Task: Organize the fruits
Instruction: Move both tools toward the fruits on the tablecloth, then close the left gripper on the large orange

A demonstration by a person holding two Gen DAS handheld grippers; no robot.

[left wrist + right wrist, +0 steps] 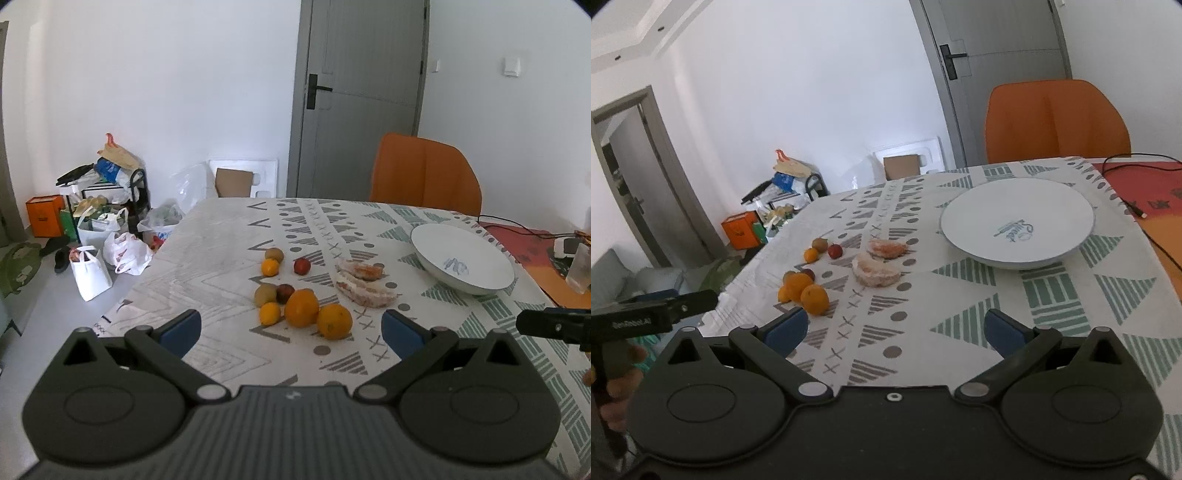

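Both your left gripper [291, 328] and right gripper [894, 328] hover spread wide, holding nothing. Fruits [301, 308] cluster mid-table toward its left edge; the bowl [1017, 221] sits empty. Next, likely reach for the nearest orange [334, 321].

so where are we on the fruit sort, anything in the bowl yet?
Nothing done yet: the bowl is empty. Nothing in hand: left gripper and right gripper are both open, above the tablecloth. Left to do: all of it. The oranges, kiwis, small red fruits and peeled citrus segments lie loose on the cloth.
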